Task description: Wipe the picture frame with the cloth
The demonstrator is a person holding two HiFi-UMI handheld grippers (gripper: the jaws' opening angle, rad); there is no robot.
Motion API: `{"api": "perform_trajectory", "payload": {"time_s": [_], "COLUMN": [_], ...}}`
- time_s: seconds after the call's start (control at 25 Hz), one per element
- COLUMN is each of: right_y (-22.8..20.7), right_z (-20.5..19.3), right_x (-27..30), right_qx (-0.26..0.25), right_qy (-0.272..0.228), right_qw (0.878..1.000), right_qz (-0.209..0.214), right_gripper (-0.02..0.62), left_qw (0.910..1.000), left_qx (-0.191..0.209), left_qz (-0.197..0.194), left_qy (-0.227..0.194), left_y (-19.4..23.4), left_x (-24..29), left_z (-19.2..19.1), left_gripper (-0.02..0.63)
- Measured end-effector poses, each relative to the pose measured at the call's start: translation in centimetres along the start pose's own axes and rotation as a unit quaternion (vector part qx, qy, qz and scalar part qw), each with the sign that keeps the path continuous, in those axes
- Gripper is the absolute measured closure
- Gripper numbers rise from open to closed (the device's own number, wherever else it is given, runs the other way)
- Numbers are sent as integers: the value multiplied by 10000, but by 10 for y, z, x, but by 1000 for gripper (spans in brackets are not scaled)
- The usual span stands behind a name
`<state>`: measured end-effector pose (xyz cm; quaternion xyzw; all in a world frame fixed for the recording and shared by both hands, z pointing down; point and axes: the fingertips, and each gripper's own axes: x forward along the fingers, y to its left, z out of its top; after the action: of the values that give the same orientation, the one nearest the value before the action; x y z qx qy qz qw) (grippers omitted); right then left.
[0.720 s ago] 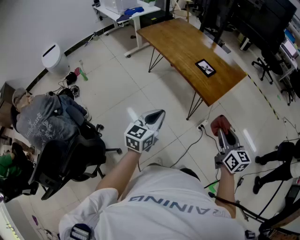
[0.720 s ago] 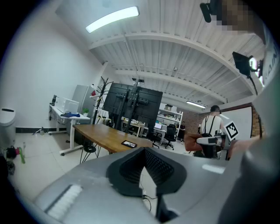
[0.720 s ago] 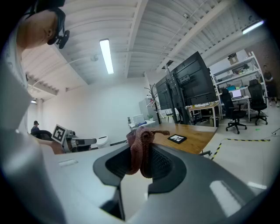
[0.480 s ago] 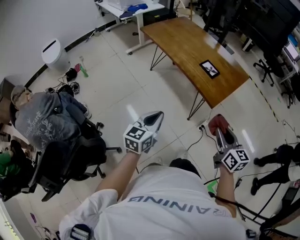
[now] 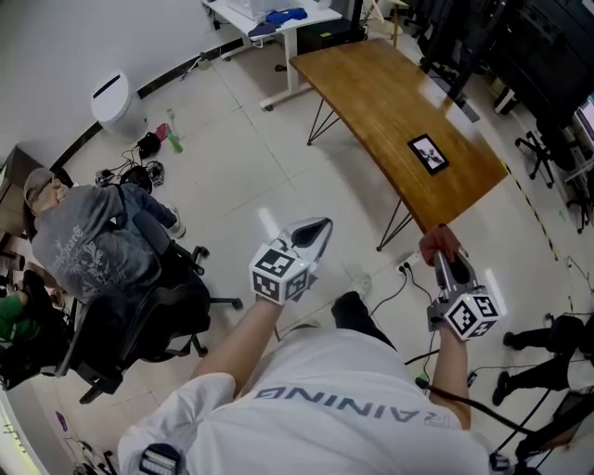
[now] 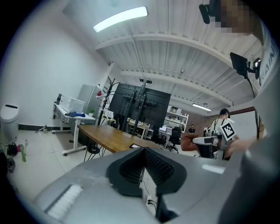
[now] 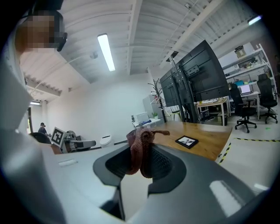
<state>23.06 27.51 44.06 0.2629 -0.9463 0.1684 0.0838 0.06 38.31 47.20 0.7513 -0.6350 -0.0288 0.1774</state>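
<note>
A small black picture frame (image 5: 428, 153) lies flat on the wooden table (image 5: 390, 102) far ahead; it also shows in the right gripper view (image 7: 187, 141) and faintly in the left gripper view (image 6: 135, 146). My right gripper (image 5: 441, 249) is shut on a reddish-brown cloth (image 7: 141, 148), bunched between its jaws and seen as a red lump (image 5: 438, 243) from the head view. My left gripper (image 5: 314, 232) is held up in front of me, jaws closed together with nothing in them. Both grippers are well short of the table.
A person in a grey hoodie (image 5: 83, 243) sits on a black office chair (image 5: 139, 320) at the left. A white desk (image 5: 278, 19) stands at the back, a white bin (image 5: 116, 100) by the wall. Cables (image 5: 390, 288) lie on the tiled floor. Black chairs (image 5: 548, 148) stand at the right.
The view has shifted slightly, so the table and frame sit a little lower and further right. Both grippers keep their pose, the cloth still held in the right one.
</note>
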Motion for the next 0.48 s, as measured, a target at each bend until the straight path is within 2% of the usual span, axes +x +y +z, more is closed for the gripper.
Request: {"api": "perform_trajectory", "payload": {"time_s": [0.12,0.16,0.28,0.36,0.48], "right_y": [-19,-26,-49,-68,-106], "right_z": [12,15,23,33,45], "right_x": [22,29,52,70,97], "right_qx": [9,-158,-1071,-992,-606], "right_qy": [-70,-8,349,254,97], "right_qw": [10000,9999,9936,9946,9981], "right_qz": [5,-27,-8,175,73], "right_gripper": [486,486,486,486,486], "left_qw": [10000,9999,9999,9997,9987], "left_qx": [11,20,45,89,215], "left_qz": [17,19,-4,-71,-174], "left_qy": [85,113,159,231,418], "left_y": [12,16,20,20,26], "left_x": [25,37,84,120,168], "left_z": [5,8,22,31,44], "left_gripper": [601,602,602,602,602]}}
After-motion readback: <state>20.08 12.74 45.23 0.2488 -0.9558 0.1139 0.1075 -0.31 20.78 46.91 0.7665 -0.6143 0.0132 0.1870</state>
